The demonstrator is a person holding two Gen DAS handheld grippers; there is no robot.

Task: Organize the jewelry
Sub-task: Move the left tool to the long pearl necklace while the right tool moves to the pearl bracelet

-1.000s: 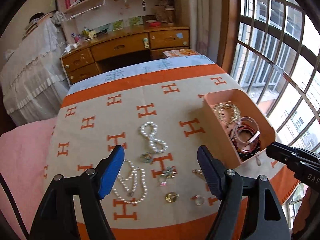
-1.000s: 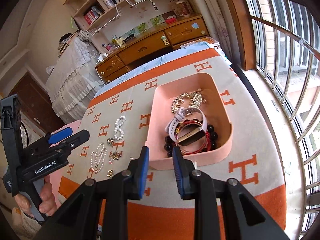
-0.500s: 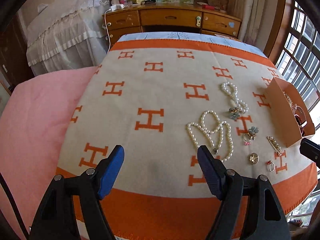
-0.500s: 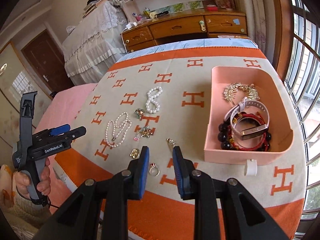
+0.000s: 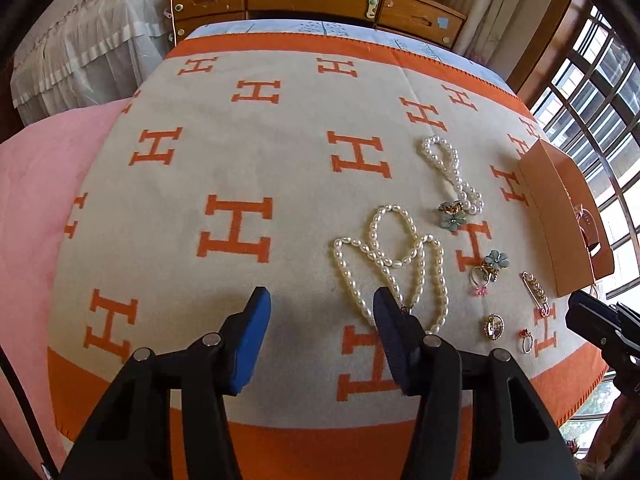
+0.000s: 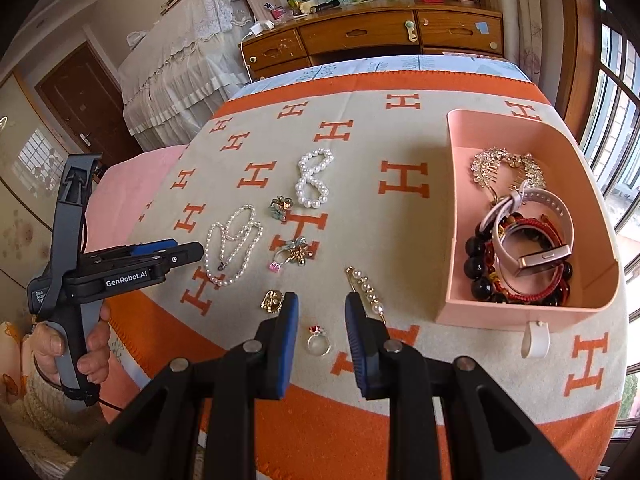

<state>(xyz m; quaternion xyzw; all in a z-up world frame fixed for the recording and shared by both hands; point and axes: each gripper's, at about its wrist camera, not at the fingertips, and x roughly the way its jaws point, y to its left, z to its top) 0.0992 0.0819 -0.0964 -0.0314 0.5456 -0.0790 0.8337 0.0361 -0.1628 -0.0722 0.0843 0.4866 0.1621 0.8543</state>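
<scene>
A soft, matt woven blanket (image 6: 400, 232) in beige and orange is covering the table. The pearl necklace (image 5: 394, 258) and pearl bracelet (image 6: 314, 180) are showing a smooth, glossy sheen. The ring (image 6: 319, 342) and brooch (image 6: 272, 301) are gleaming like polished metal. The pink box (image 6: 450, 200) is looking smooth and matt, like card or plastic. The dresser (image 6: 360, 34) behind is showing varnished, scuffed wood. The grippers' blue pads (image 6: 290, 338) are looking matt and rubbery on black plastic arms.
</scene>
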